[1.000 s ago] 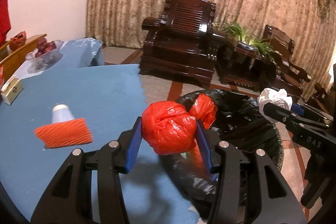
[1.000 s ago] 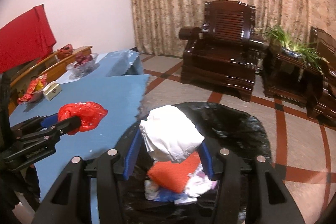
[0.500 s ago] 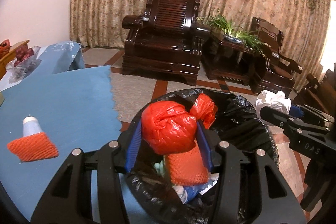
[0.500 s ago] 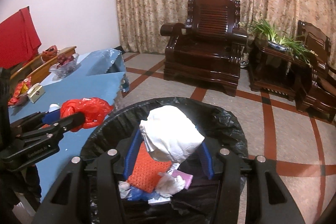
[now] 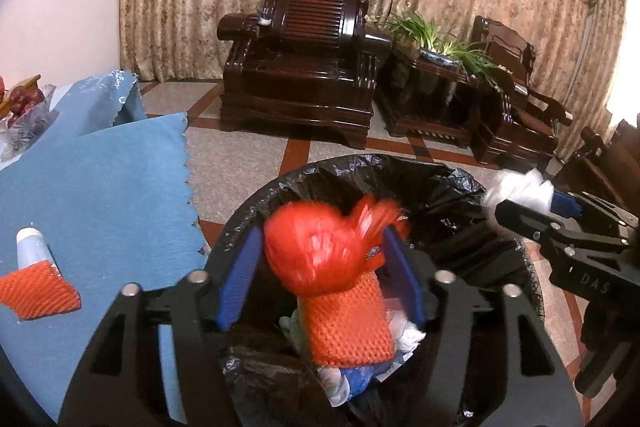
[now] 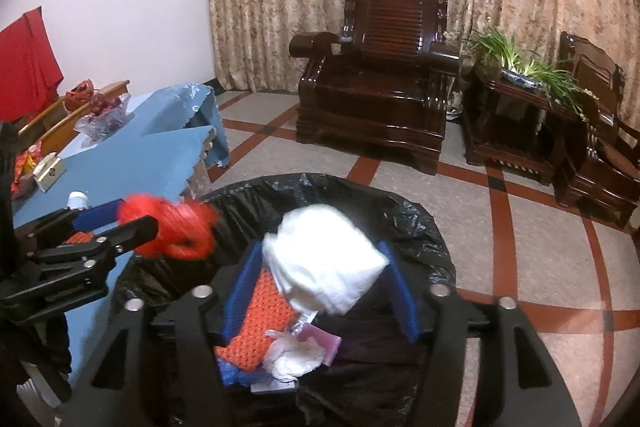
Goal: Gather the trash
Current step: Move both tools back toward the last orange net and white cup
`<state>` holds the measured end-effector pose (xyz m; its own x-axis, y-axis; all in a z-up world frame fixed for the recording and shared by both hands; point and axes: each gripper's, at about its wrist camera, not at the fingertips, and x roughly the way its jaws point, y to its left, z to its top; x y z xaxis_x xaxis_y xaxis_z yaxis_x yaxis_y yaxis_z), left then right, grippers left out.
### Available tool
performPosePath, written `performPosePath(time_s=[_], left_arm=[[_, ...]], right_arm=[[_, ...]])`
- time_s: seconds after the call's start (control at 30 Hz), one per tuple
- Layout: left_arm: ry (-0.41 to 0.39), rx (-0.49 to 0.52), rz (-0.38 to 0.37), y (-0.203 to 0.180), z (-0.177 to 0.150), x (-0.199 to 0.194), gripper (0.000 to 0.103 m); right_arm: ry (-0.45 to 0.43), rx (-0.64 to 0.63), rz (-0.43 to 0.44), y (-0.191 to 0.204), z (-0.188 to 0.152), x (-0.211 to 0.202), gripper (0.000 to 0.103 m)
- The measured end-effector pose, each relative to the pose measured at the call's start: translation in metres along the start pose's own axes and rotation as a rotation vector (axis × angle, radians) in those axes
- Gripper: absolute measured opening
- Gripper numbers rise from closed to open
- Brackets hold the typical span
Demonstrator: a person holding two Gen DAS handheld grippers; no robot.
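- Left gripper (image 5: 322,277): jaws have just been opening and now stand spread; the crumpled red plastic bag (image 5: 320,251) sits between the blue pads, motion-blurred, with a gap visible on the left pad side. No firm pinch evident.
- Red bag position: directly ahead of the left gripper, above the mouth of the round bin lined with a black plastic bag (image 5: 448,183).
- Right gripper (image 6: 320,287): jaws have likewise just been opening, now spread; the crumpled white paper wad (image 6: 326,263) lies between the pads, blurred, clear of the right pad. Contact with the left pad cannot be told.
- White wad position: ahead of the right gripper, over the same bin (image 6: 400,211).
- Bin contents below both grippers: orange foam mesh sleeve (image 5: 350,319), white tissue, a blue scrap, a pink piece.
- Left of the left gripper, on the table with blue cloth (image 5: 100,187): a second orange foam mesh sleeve (image 5: 38,295) around a white-capped bottle (image 5: 30,247).
- Beyond the bin: dark carved wooden armchair (image 5: 304,55), floral curtain behind.
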<state>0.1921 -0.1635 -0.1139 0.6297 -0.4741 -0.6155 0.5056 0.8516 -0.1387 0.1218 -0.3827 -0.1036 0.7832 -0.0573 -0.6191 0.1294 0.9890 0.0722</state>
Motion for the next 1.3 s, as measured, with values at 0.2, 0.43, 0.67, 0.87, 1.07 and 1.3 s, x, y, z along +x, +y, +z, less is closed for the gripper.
performPosePath(time_s=[0.2,0.43,0.67,0.87,1.07,1.3], left_arm=[[-0.002,-0.014,0.006,0.007,-0.001,-0.005,0.083],[-0.029,-0.034,0.065,0.032,-0.004,-0.036,0.092],[-0.063,-0.076,0.132,0.063,-0.015,-0.075,0.094],[-0.086,-0.107,0.188,0.09,-0.026,-0.105,0.094],[-0.096,-0.152,0.249,0.121,-0.04,-0.13,0.094],[-0.104,-0.186,0.319,0.157,-0.053,-0.155,0.094]], right_arm=[[-0.021,0.012,-0.031,-0.004,-0.001,-0.005,0.092],[-0.037,0.026,-0.007,0.002,-0.003,-0.018,0.097],[-0.045,0.021,0.046,0.03,-0.004,-0.025,0.097],[-0.041,-0.007,0.099,0.064,-0.004,-0.024,0.097],[-0.039,-0.05,0.15,0.102,-0.001,-0.022,0.097],[-0.034,-0.1,0.203,0.145,0.0,-0.018,0.097]])
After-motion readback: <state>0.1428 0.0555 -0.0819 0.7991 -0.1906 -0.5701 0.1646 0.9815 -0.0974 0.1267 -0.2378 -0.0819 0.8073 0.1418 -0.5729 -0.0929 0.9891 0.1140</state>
